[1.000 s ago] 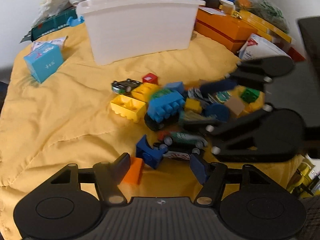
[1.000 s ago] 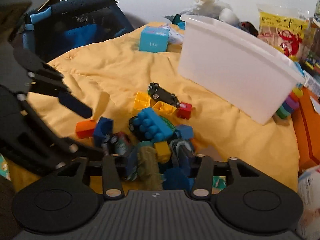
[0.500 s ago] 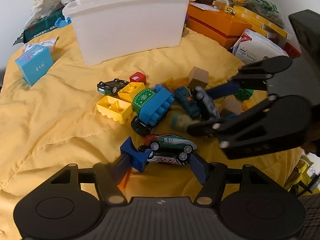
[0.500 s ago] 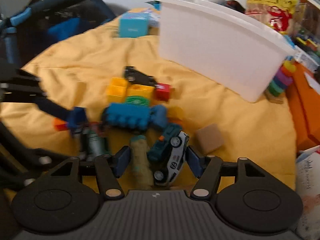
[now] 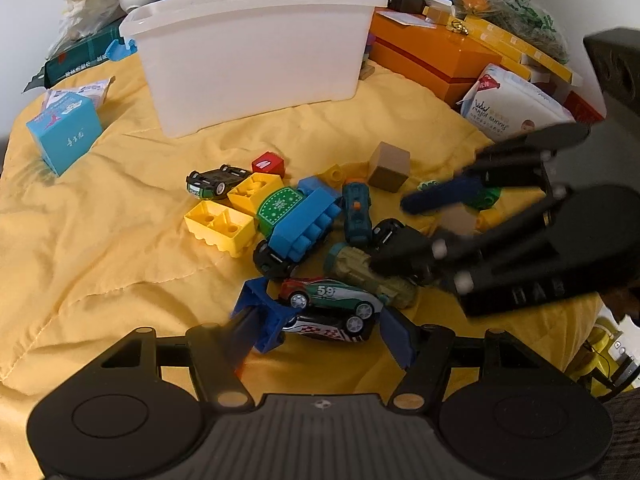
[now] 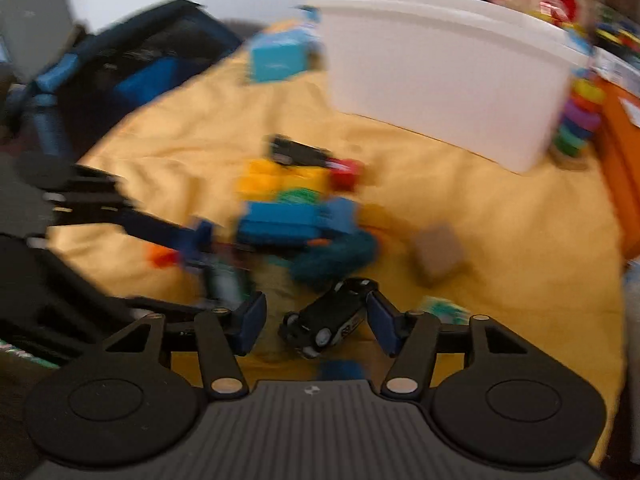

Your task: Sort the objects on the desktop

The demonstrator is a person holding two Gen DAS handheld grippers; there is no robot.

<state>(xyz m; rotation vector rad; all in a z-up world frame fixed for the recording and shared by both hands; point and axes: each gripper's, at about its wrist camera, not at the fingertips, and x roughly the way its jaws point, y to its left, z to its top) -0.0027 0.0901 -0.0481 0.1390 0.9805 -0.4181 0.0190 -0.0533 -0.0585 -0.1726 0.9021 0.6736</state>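
Note:
A pile of toys lies on the yellow cloth (image 5: 100, 240): a blue brick truck (image 5: 300, 224), yellow bricks (image 5: 220, 226), several toy cars and a wooden cube (image 5: 389, 166). My left gripper (image 5: 320, 330) is open around two stacked racing cars (image 5: 330, 308), with a dark blue brick (image 5: 260, 312) at its left finger. My right gripper (image 6: 314, 324) is open with a black toy car (image 6: 328, 320) between its fingers; it also shows in the left wrist view (image 5: 400, 236). The right wrist view is blurred.
A white plastic bin (image 5: 256, 44) stands at the back of the cloth, also in the right wrist view (image 6: 444, 84). A light blue box (image 5: 64, 136) sits at the left. An orange box (image 5: 432, 56) and a wipes pack (image 5: 516, 108) are at the right.
The right gripper has pulled back and down onto the black car, which has tipped over. The left gripper has edged forward around the two racing cars. The toy pile has spread.

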